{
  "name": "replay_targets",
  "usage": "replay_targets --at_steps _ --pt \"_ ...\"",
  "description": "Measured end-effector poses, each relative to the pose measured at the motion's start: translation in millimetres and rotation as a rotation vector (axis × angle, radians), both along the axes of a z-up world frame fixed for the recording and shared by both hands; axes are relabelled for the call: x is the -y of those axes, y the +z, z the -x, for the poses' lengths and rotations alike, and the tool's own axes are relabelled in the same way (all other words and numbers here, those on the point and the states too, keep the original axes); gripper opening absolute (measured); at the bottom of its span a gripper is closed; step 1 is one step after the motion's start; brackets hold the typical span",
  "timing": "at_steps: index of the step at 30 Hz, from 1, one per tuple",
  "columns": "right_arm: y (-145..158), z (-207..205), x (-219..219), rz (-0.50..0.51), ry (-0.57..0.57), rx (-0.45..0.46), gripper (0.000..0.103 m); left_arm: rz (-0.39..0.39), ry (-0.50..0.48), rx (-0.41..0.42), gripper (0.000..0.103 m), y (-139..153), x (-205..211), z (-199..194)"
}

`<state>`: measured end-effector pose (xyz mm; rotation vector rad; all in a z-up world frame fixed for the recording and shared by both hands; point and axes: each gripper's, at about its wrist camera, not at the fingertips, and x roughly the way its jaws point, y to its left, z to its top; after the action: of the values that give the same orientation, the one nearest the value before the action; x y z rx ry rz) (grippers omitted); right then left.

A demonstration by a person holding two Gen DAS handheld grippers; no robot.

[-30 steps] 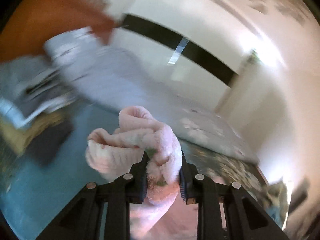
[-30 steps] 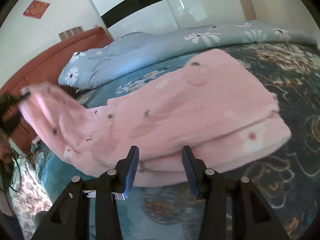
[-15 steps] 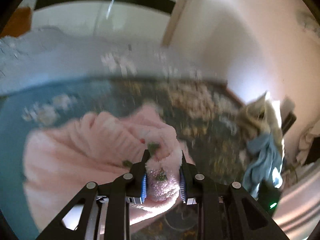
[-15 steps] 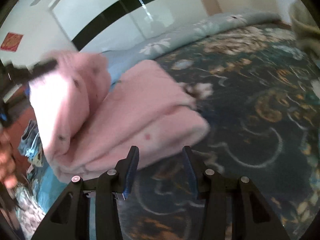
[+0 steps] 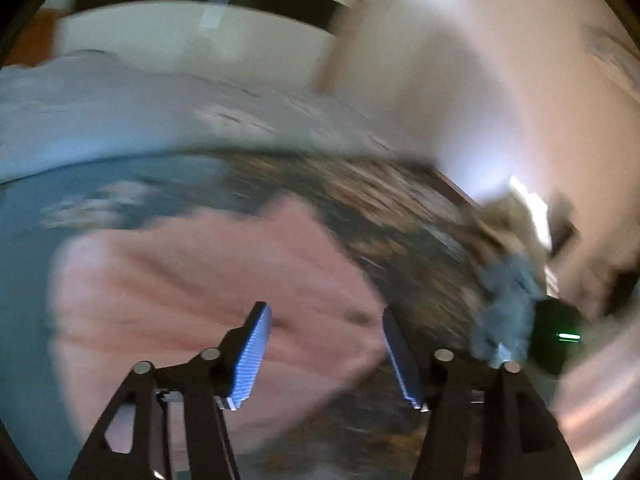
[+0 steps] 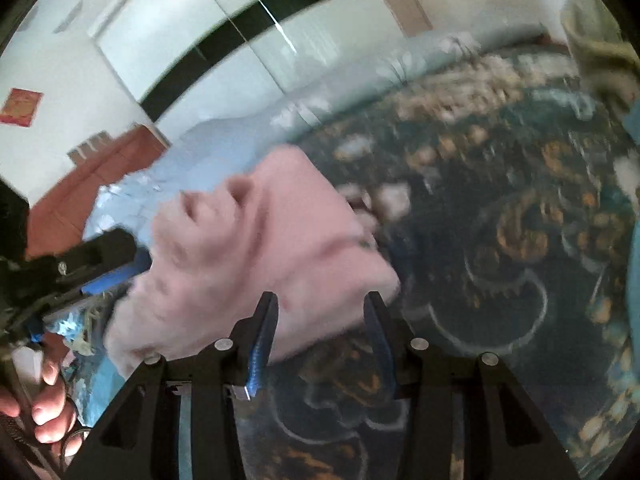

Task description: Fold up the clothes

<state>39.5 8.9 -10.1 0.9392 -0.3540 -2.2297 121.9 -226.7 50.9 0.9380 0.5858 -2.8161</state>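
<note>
The pink fleece garment [image 5: 208, 280] has dropped from the left gripper [image 5: 326, 344], whose jaws are opening, empty. It lies folded on the floral bedspread [image 6: 500, 240] at twelve o'clock of the right gripper [image 6: 320, 336], which stands spread, pinching nothing

My left wrist view is smeared throughout: the pink garment [image 5: 208, 280] beyond my left gripper [image 5: 326, 348] is a soft mass, and I cannot read its folds or edges. The heap of clothes [image 5: 508, 280] out past the right finger is too blurred to sort into separate pieces. In the right wrist view, the bed cover [image 6: 500, 240] ahead of my right gripper [image 6: 322, 334] streaks. Beside the left finger, the frame edge cuts off the hand [image 6: 44, 404], showing only fingertips.
</note>
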Motion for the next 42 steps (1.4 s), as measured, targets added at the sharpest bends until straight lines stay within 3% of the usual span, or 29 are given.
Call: replay_targets --at_steps 3,5,6,8,11,15,20,23,26,27,28,29,30,34,41,42 --pt "27 -1 18 0.027 0.107 -0.08 0.046 0.107 0.257 0.04 0.065 -11 39 -29" --pt "43 1 42 0.018 0.205 -0.122 0.048 0.091 0.34 0.114 0.065 -27 59 -39" --pt "46 5 55 -0.001 0.244 -0.123 0.048 0.047 0.359 0.148 0.065 -39 69 -45" --pt "49 12 85 -0.032 0.326 -0.113 0.048 -0.029 0.359 0.188 0.066 -60 78 -56" --pt "49 23 120 -0.088 0.401 -0.106 0.048 -0.055 0.346 0.199 0.066 -80 72 -71" --pt "42 35 147 -0.172 0.422 -0.084 0.048 -0.087 0.339 0.175 0.067 -85 71 -79" --pt "41 26 161 -0.152 0.545 -0.076 0.048 -0.103 0.327 0.166 0.069 -83 74 -78" --pt "35 30 169 -0.2 0.509 -0.067 0.048 -0.112 0.319 0.143 0.069 -78 76 -83" --pt "28 49 164 -0.113 0.495 0.036 0.045 -0.146 0.33 0.105 0.068 -71 85 -90" --pt "26 55 161 -0.069 0.498 0.08 0.039 -0.155 0.34 0.09 0.068 -68 88 -94" --pt "24 62 158 -0.026 0.5 0.124 0.019 -0.159 0.348 0.077 0.068 -65 91 -97" --pt "21 67 155 -0.006 0.508 0.158 0.01 -0.16 0.358 0.07 0.068 -63 94 -97" --pt "21 69 155 -0.006 0.509 0.166 0.01 -0.161 0.367 0.063 0.068 -61 97 -98" --pt "41 67 149 -0.006 0.512 0.122 0.008 -0.165 0.395 0.053 0.068 -57 108 -97" --pt "103 101 90 0.082 0.306 -0.047 0.007 -0.188 0.32 0.081 0.068 -66 96 -81" --pt "100 106 88 0.075 0.292 -0.036 0.007 -0.189 0.315 0.089 0.068 -69 94 -79"
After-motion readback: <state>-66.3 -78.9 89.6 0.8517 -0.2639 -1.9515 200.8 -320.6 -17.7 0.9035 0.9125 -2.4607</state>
